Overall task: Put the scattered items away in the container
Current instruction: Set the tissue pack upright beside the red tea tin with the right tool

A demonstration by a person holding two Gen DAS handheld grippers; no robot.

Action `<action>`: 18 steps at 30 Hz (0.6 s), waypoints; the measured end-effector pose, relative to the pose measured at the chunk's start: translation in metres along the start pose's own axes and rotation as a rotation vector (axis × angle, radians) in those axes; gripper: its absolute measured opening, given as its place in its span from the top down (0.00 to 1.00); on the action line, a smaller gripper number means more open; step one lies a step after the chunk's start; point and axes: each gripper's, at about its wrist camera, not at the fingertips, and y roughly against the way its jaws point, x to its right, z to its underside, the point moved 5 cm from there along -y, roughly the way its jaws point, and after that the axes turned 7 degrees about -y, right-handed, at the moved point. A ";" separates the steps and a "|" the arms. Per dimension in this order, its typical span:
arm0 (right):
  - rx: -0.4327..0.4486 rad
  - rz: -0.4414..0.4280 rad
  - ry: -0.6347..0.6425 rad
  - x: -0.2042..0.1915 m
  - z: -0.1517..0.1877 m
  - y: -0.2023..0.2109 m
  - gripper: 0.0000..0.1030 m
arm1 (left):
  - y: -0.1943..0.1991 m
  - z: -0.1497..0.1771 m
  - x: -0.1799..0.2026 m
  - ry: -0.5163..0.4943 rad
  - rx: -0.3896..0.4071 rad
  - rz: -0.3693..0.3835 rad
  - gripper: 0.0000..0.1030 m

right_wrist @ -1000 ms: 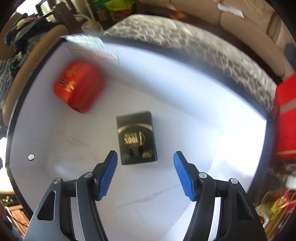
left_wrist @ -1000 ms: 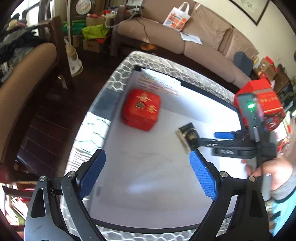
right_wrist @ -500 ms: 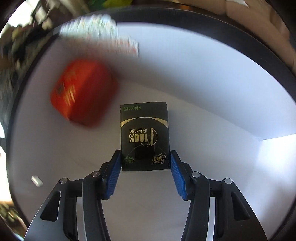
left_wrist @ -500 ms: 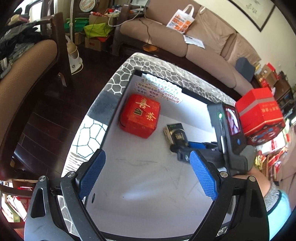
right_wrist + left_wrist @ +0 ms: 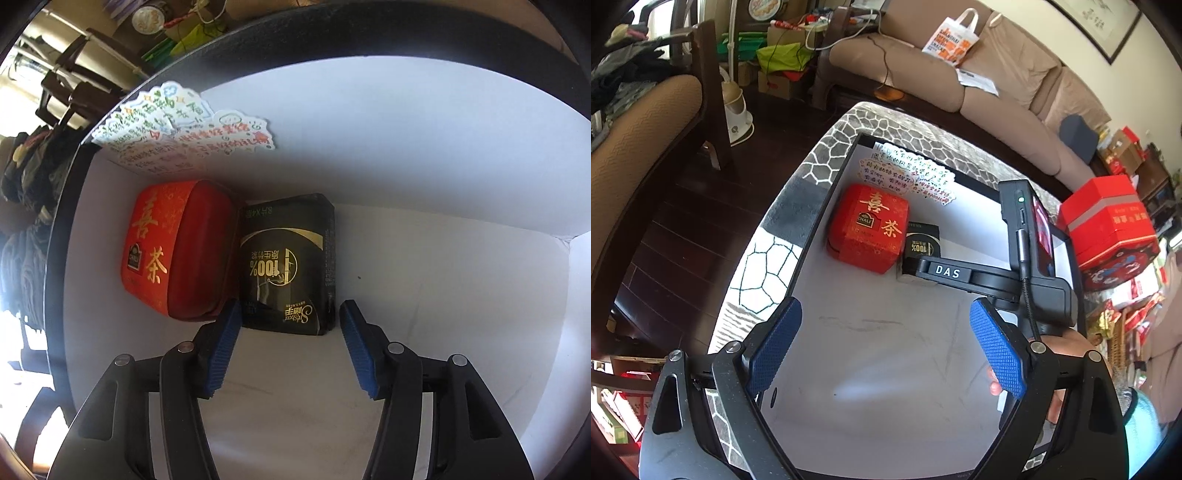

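Inside white container [image 5: 827,206] on hexagon-patterned tabletop [image 5: 798,206]: red tea tin [image 5: 868,227] touching black tissue pack [image 5: 288,262]. Right tool [image 5: 288,343] opening, pads astride pack's near end. Left tool [image 5: 884,347] spread, empty. Sofa [image 5: 960,85] behind; pack partly hidden in left view.
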 end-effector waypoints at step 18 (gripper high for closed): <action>-0.207 0.017 0.391 -0.028 0.058 0.021 0.49 | 0.022 0.005 -0.016 0.010 0.020 -0.003 0.11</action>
